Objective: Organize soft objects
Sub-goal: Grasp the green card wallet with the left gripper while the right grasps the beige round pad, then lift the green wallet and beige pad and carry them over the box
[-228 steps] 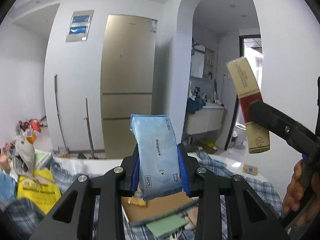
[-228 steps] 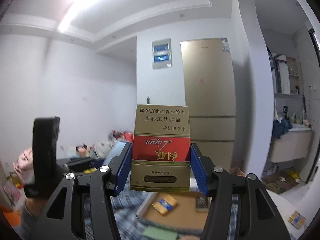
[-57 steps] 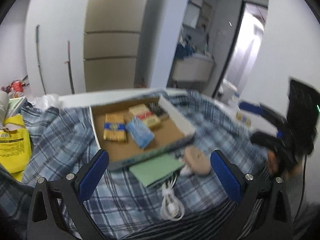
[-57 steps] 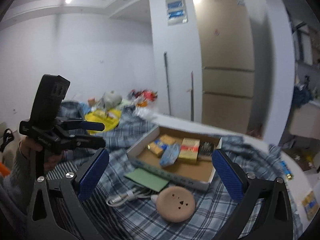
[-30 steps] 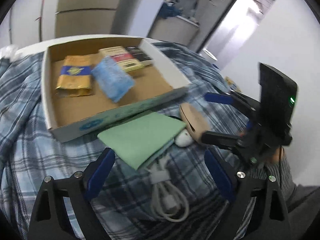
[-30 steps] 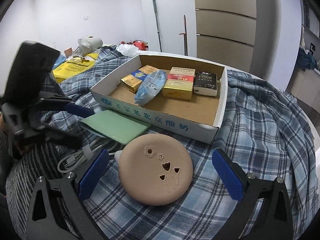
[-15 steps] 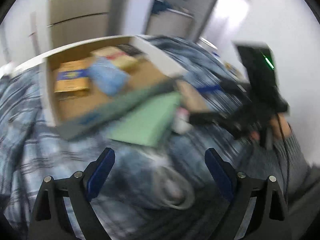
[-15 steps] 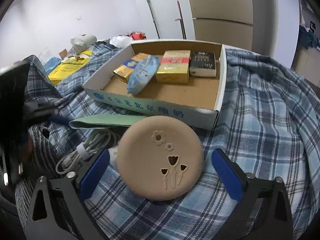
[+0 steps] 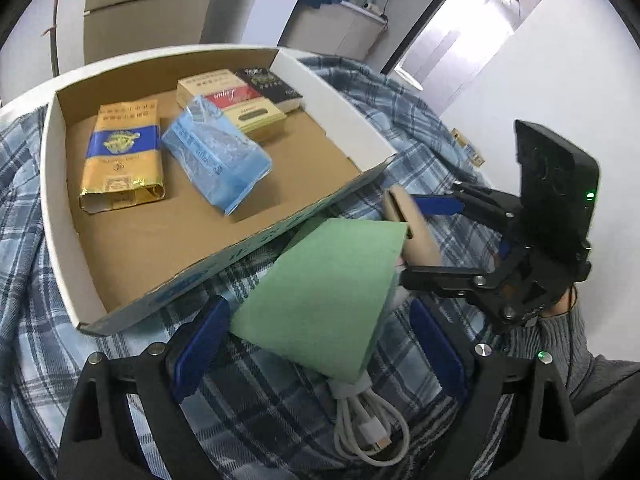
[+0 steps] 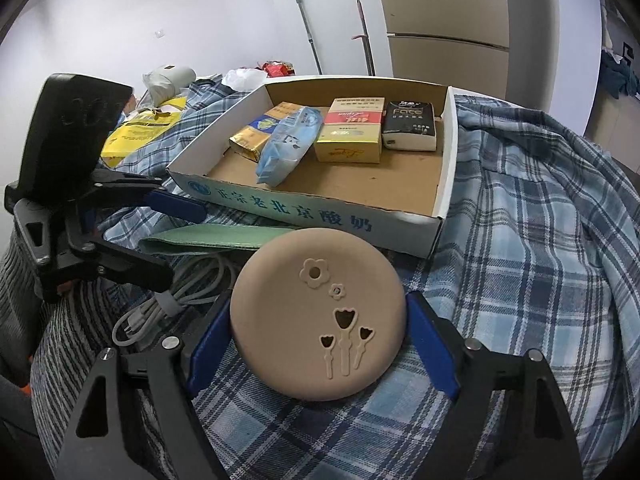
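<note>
A tan round disc (image 10: 316,320) with flower cut-outs lies on the plaid cloth in front of the cardboard box (image 10: 304,216). My right gripper (image 10: 318,344) is closing around the disc, and its blue pads meet the rim on both sides. A flat green pouch (image 9: 324,288) lies beside the disc, partly over a coiled white cable (image 9: 368,428). My left gripper (image 9: 320,344) stands open astride the pouch, its pads clear of it. In the box (image 9: 60,208) lie a blue tissue pack (image 9: 216,160), a gold pack (image 9: 120,152), a red-and-gold carton (image 9: 236,100) and a black tissue pack (image 9: 272,84).
A blue plaid cloth (image 10: 540,260) covers the surface. At the far left are a yellow bag (image 10: 140,128) and a pile of clutter (image 10: 172,76). A sleeve (image 9: 592,384) reaches in from the right in the left wrist view. Behind stand tall beige cabinet doors (image 10: 444,20) and a doorway (image 9: 452,40).
My right gripper's pads have narrowed from wide apart to the disc's rim. My left gripper has come forward and down, so the green pouch now lies between its fingers.
</note>
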Available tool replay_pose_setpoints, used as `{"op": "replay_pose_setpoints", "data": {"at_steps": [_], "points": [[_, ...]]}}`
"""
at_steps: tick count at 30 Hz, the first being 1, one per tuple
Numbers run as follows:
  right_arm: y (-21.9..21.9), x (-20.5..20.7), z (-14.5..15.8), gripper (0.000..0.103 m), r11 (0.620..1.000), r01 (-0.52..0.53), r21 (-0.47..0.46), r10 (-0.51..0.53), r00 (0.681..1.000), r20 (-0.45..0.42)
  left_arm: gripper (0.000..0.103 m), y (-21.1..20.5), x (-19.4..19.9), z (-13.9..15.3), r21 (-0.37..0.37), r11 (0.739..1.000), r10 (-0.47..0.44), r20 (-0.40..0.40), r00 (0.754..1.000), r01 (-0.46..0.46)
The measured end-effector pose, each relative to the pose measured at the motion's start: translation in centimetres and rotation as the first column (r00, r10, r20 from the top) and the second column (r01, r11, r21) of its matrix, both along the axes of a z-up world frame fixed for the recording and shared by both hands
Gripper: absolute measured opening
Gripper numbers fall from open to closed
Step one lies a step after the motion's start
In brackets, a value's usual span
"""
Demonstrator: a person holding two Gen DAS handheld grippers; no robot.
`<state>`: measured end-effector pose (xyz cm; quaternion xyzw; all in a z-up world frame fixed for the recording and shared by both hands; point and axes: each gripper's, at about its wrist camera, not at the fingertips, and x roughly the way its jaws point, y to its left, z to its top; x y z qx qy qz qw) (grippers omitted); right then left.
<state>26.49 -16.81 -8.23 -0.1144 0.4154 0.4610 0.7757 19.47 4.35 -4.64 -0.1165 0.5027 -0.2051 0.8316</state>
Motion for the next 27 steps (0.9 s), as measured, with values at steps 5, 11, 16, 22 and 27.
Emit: {"op": "replay_pose_setpoints", "data": {"at_steps": [5,11,16,22,27], "points": [[0.0,-0.1,0.0,0.082,1.0,0.001,0.001,-0.001,1.0,0.002,0.078,-0.4,-0.1,-0.3,0.032,0.999,-0.005,-0.006,1.0,0.005],[-0.3,0.0,0.2,0.082,1.0,0.012,0.015,-0.012,1.0,0.001,0.067,-0.5,-0.5,-0.4,0.011,1.0,-0.011,-0.014,1.0,0.011],[-0.6,-0.3,0.5,0.082,1.0,0.01,0.029,-0.01,1.0,0.02,0.065,-1.3,-2.1,1.6,0.002,1.0,-0.022,0.078,0.997,0.022],[-1.9,-0.3,1.4,0.082,0.995,0.036,0.09,-0.039,0.999,0.035,0.065,-2.4,-4.0,3.5,0.012,1.0,-0.001,0.165,0.986,-0.001],[-2.8,-1.1,2.7,0.082,0.988,0.034,0.152,-0.049,0.994,0.095,0.049,-2.0,-5.2,5.3,0.005,0.999,0.043,0.215,0.976,-0.045]]}}
